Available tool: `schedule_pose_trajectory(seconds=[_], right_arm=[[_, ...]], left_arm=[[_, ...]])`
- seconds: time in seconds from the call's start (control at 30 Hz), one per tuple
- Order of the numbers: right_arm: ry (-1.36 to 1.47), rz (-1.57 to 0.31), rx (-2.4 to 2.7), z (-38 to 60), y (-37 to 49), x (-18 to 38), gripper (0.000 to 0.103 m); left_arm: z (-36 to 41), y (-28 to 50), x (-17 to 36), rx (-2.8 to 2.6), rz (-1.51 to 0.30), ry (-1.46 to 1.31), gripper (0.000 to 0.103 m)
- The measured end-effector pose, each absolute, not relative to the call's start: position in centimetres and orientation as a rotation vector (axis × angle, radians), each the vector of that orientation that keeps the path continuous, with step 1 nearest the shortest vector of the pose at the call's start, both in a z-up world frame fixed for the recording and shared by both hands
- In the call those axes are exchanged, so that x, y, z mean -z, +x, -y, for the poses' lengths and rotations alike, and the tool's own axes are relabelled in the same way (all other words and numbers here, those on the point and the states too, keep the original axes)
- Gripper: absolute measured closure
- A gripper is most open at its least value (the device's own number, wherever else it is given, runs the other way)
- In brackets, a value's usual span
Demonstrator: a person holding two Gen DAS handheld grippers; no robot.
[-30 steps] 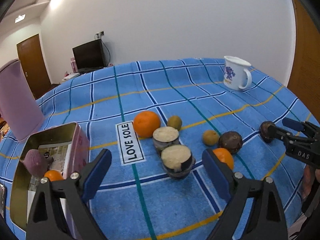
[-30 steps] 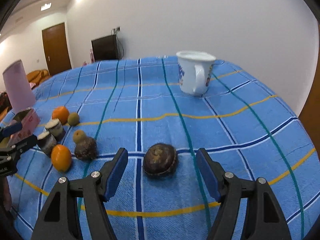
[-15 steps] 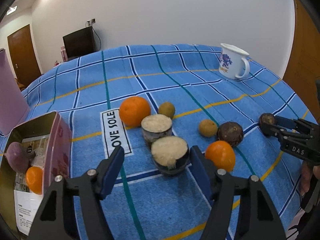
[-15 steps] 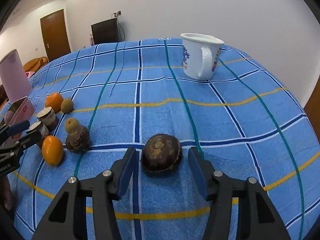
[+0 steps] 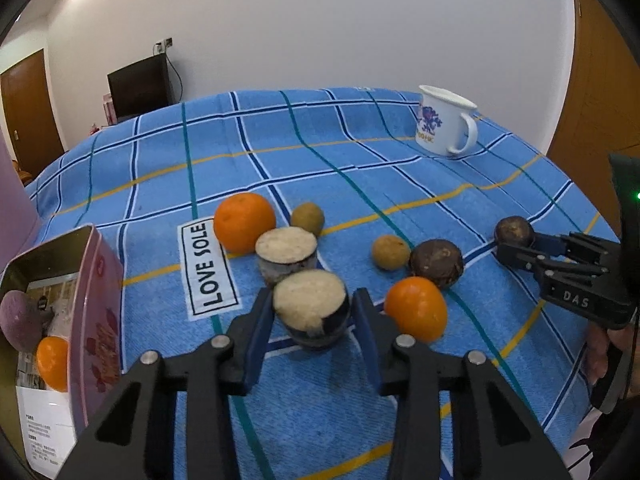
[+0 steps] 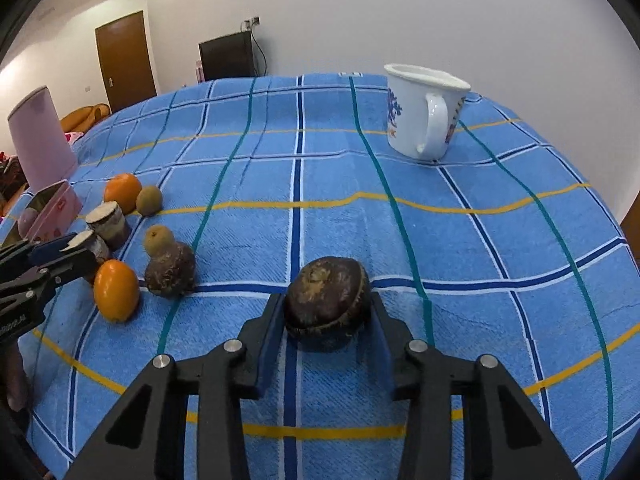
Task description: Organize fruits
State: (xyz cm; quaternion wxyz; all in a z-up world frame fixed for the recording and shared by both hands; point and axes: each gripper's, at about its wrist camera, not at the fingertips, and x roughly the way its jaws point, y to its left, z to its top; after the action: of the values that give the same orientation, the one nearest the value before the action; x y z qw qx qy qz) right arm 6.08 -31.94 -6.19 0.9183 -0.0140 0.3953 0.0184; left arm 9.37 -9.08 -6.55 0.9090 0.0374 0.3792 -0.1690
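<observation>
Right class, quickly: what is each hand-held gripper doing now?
Left hand-held gripper: closed on the cut fruit piece.
Right hand-held gripper: closed on the dark brown fruit.

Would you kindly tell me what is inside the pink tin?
Inside the pink tin lie a purple fruit and a small orange on printed paper; its near wall hides the rest.

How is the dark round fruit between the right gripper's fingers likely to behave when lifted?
The dark round fruit looks hard-shelled and rough, so the right gripper probably holds it without crushing or slipping. Its rounded shape suggests it could roll on the blue cloth if released carelessly.
</observation>
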Motion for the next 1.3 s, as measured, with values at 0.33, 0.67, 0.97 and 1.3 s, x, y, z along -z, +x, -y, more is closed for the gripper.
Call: schedule_pose_trajectory(seconds=[0.33,0.67,0.97,1.3], right_arm=[[-0.006,-0.765,-0.075,32.0,5.3,5.8,0.061],[-0.018,-0.663,-0.086,31.6,3.7,4.6,0.061],[-0.041,-0.593,-0.103,30.8,2.7,3.7,0.061],[-0.049,-0.541,-0.125,30.4,2.0,3.2,0.061]], left_arm=[[8.8,8.9,6.2,0.343,-0.749,0.077,0.063],[8.2,7.8,5.2,0.315,-0.67,0.069,0.063],[7.6,7.3,4.7,0.287,-0.625,0.048,0.063],[7.1,6.9,4.4,0.27,-0.589,0.032,0.063]])
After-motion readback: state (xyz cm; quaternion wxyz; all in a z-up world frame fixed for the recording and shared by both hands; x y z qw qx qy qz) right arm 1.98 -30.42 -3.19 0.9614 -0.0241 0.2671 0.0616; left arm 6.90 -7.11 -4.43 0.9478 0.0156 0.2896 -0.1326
